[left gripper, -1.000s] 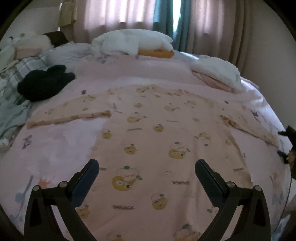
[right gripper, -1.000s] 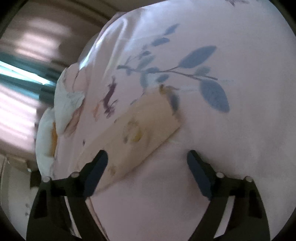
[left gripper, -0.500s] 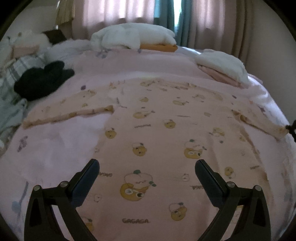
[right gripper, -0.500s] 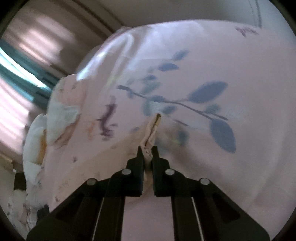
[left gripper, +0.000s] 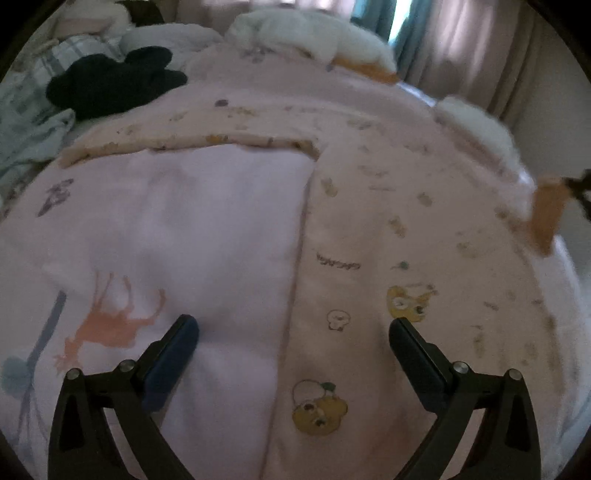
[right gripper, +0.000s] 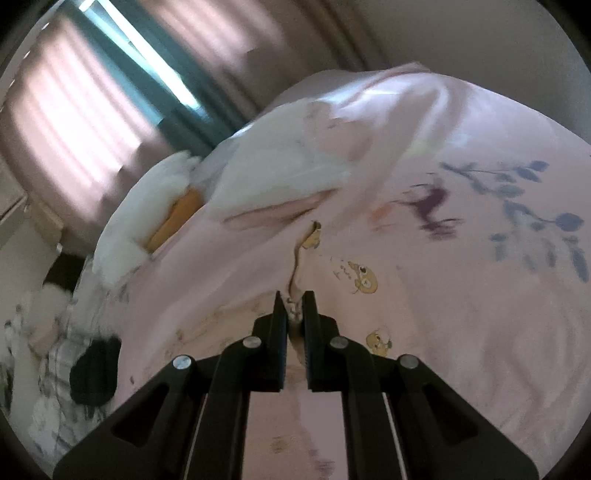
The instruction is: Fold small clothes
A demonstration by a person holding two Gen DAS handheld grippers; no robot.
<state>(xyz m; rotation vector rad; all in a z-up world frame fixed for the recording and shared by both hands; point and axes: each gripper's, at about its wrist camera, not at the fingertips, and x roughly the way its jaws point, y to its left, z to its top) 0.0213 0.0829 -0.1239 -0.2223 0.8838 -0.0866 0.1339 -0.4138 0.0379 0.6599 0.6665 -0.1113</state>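
A small pink shirt with yellow bear prints lies flat on a pink bed sheet, its left sleeve stretched out to the left. My left gripper is open and empty, low over the shirt's left side edge. My right gripper is shut on the right sleeve's cuff and holds it lifted above the shirt's body. The lifted cuff shows in the left wrist view at the far right.
A black garment lies at the far left of the bed beside plaid fabric. White pillows and an orange one lie at the head. Folded white and pink cloth sits at the right. Curtains hang behind.
My right gripper, shut on the cuff for the last half second, has lifted the sleeve and carried it inward over the shirt. My left gripper has moved left and lower, toward the shirt's side edge.
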